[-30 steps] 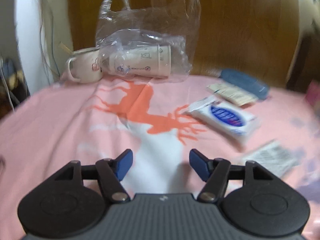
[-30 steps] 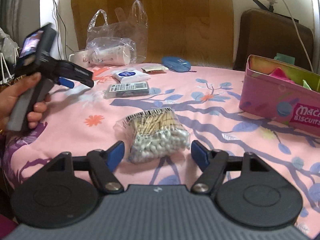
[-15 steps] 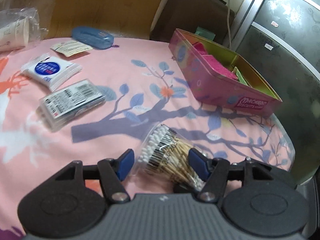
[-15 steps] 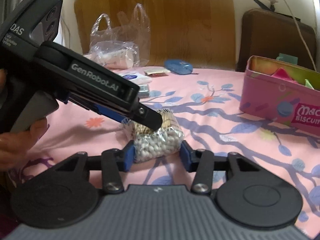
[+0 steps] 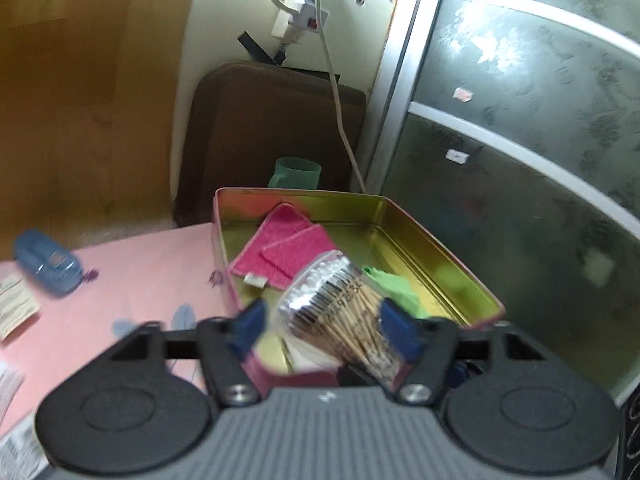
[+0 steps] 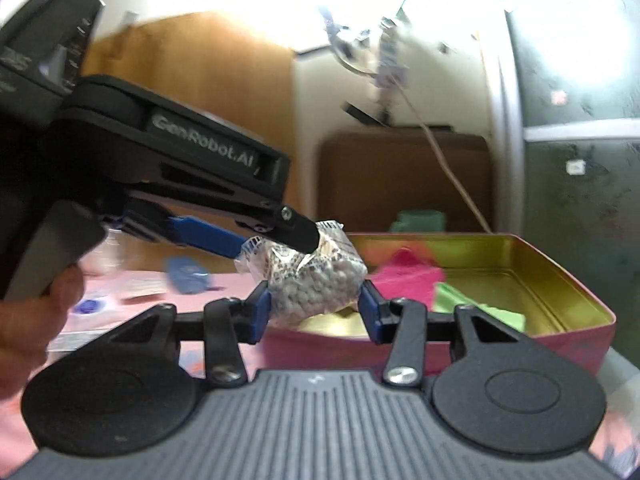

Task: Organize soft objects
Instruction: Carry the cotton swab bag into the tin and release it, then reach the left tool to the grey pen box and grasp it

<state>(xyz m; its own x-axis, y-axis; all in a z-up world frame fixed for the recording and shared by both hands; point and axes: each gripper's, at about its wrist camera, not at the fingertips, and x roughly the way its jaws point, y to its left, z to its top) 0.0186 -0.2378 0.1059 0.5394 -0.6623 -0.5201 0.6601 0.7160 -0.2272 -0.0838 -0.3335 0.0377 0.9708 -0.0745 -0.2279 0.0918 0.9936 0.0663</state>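
Left gripper (image 6: 280, 236) body, side: "GenRobot.AI" in pale letters.
Cotton swab pack (image 5: 340, 312) barcode: black bars with digits beneath, roughly "9223", blurred and only partly legible.
Paper packet (image 5: 14, 312) on the pink bench cover: printed lines, too blurred to read.

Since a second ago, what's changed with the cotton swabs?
The cotton swab bag went from lying on the pink cloth to being lifted between both grippers over the pink tin. Both sets of fingers are now opening. Pink and green cloths remain in the tin.
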